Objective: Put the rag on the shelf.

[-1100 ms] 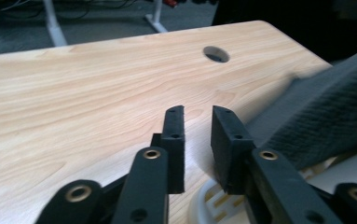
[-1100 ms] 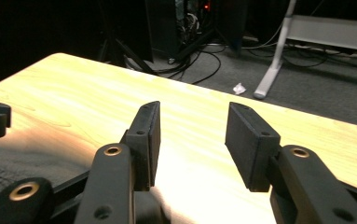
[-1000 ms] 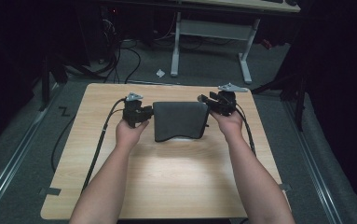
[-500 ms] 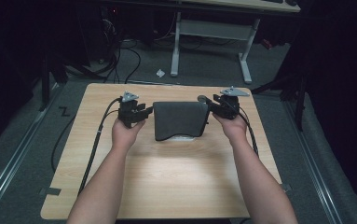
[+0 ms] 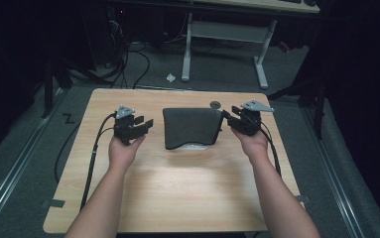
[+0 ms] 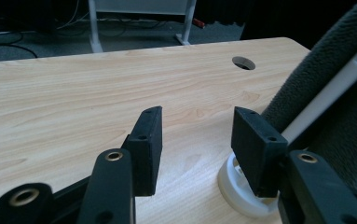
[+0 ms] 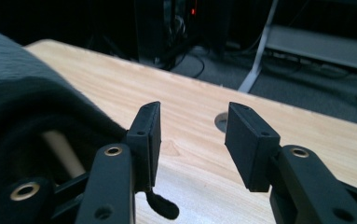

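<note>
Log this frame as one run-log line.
left hand-held gripper: open, empty, jaws just opening | right hand-held gripper: open, empty | dark towel: draped on white stand

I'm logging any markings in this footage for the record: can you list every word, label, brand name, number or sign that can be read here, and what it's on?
None can be read. The dark towel draped over the white stand, the wooden table, the left gripper and the right gripper carry no visible text. A dark Z-shaped mark on the floor looks like tape, not lettering.
</note>
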Demonstrator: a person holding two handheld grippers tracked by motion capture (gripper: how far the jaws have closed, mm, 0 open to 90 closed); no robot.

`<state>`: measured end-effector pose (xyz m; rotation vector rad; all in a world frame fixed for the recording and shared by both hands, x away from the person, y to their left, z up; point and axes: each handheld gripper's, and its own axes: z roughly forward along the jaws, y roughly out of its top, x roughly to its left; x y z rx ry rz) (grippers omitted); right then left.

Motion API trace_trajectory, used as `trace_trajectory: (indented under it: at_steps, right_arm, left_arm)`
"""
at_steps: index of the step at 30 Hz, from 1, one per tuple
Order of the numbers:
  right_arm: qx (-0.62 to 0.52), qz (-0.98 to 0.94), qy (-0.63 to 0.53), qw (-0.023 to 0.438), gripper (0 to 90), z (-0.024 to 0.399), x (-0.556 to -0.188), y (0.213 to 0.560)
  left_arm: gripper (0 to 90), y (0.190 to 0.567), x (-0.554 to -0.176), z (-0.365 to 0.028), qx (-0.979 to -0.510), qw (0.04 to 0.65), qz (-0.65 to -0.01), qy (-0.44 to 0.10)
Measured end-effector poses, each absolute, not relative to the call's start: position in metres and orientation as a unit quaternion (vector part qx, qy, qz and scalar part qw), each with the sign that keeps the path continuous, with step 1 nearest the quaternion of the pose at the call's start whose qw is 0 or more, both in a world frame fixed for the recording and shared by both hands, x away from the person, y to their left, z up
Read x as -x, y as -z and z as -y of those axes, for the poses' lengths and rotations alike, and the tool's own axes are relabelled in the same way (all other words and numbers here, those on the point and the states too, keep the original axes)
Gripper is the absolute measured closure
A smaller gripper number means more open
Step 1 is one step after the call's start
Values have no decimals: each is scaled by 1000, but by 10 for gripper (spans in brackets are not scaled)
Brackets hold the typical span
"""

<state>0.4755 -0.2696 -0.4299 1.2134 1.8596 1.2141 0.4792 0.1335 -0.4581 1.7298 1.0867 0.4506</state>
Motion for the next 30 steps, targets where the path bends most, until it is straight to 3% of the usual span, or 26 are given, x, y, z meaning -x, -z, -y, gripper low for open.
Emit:
trace_trajectory:
  at_steps: [17, 30]
  right_arm:
    - [-431, -721, -440, 318, 481, 266, -430, 430]
    - [-404, -748, -430, 304, 447, 249, -355, 454]
  left_arm:
    - [529, 457, -436, -147, -716, 511, -438, -185]
    - [518, 489, -364, -154, -744, 502, -413, -154]
